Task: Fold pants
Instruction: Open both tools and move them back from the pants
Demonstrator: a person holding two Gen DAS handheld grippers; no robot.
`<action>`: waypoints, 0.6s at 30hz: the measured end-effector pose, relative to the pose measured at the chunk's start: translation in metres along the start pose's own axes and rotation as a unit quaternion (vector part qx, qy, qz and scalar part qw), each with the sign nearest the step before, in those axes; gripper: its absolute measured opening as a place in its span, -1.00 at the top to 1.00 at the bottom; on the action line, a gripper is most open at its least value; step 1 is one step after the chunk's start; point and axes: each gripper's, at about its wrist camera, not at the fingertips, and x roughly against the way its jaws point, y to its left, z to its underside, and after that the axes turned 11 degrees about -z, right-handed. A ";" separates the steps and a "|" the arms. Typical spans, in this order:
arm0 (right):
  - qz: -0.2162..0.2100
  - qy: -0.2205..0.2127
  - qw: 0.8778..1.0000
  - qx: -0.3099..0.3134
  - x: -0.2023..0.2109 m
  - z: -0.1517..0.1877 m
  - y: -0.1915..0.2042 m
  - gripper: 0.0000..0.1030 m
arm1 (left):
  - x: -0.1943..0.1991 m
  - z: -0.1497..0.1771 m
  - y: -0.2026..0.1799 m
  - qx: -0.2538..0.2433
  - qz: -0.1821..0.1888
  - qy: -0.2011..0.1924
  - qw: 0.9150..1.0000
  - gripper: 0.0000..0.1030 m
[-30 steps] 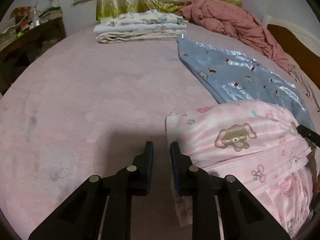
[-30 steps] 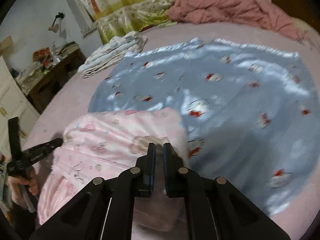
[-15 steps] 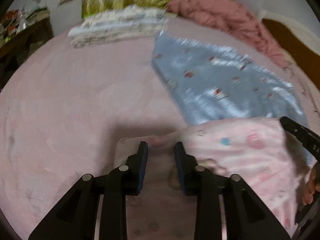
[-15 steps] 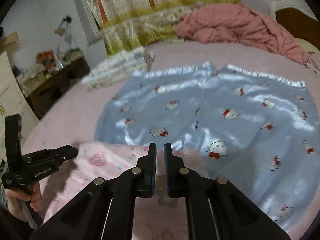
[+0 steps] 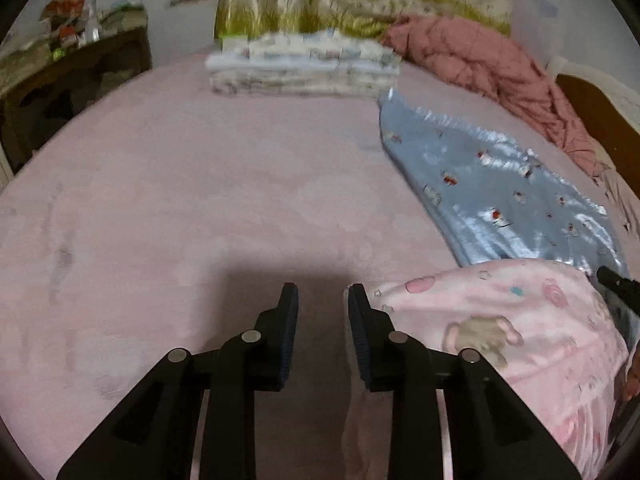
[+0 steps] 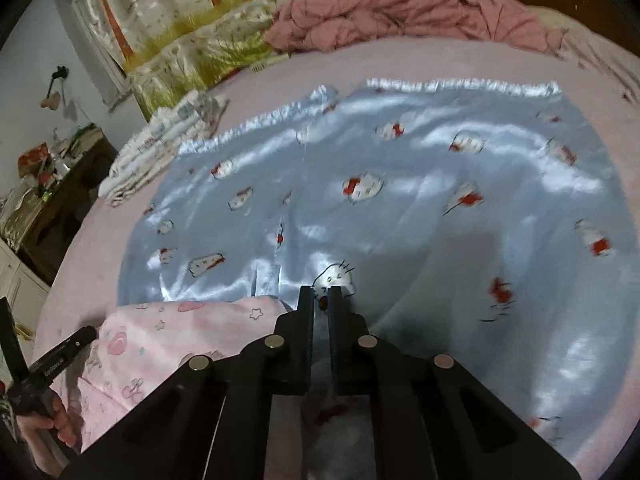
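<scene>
— On the pink bed [image 5: 200,200], how many garments?
— Two spread: pink cartoon pants [image 5: 520,340] at lower right, blue satin pants [image 6: 400,208] beyond, long axis toward upper left. One folded stack [image 5: 304,64] behind.
— Grippers?
— Two. Left gripper [image 5: 322,300]: jaws closing, nothing between them. Right gripper [image 6: 321,300]: closed, over the blue satin; grip unclear.

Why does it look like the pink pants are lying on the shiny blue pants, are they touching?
Touching. In the right wrist view the pink pants overlap the near edge of the blue pants, with no bed showing between them.
</scene>
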 end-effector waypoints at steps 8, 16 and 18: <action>-0.034 -0.050 0.995 0.077 0.076 0.024 0.032 0.87 | 0.097 0.040 0.002 -0.046 0.015 -0.121 0.991 0.47; -0.067 -0.091 0.985 0.131 0.134 0.089 0.059 0.39 | 0.143 0.110 -0.001 -0.069 0.028 -0.166 0.983 0.18; -0.064 -0.097 0.982 0.152 0.143 0.108 0.067 0.38 | 0.149 0.123 -0.005 -0.077 0.026 -0.171 0.982 0.06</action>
